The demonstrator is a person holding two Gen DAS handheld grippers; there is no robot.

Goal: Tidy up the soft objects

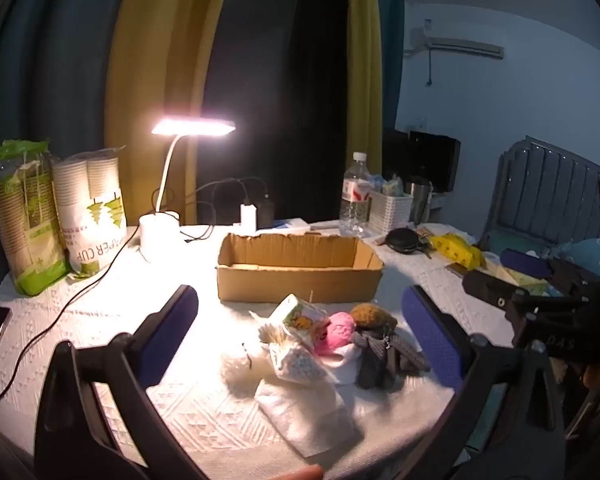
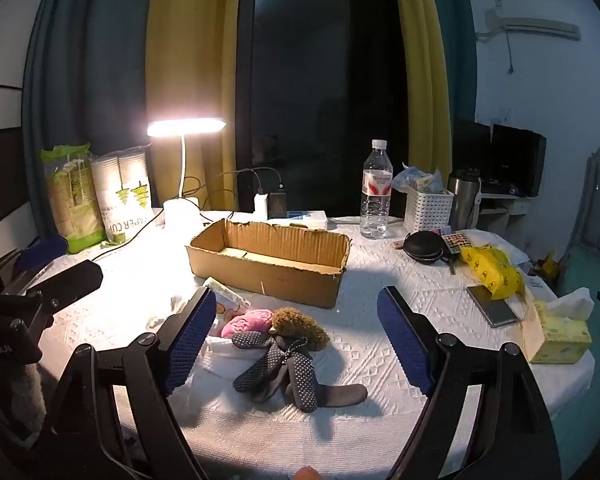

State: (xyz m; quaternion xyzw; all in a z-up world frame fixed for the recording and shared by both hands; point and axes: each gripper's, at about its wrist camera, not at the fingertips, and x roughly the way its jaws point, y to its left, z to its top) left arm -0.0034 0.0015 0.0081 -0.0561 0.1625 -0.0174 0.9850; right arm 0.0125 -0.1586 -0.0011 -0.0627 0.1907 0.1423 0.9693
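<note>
I see my left gripper [image 1: 300, 320] and right gripper [image 2: 296, 332] both spread wide and empty above the soft pile [image 2: 276, 340], cardboard box [image 2: 268, 260] at twelve o'clock on the desk [image 2: 380, 320].

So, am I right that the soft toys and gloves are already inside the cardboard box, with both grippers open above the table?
Not quite: the box is empty. The pink toy, brown toy and gloves lie on the table in front of it, as the right wrist view shows. Both grippers, left and right, are indeed open.
</note>
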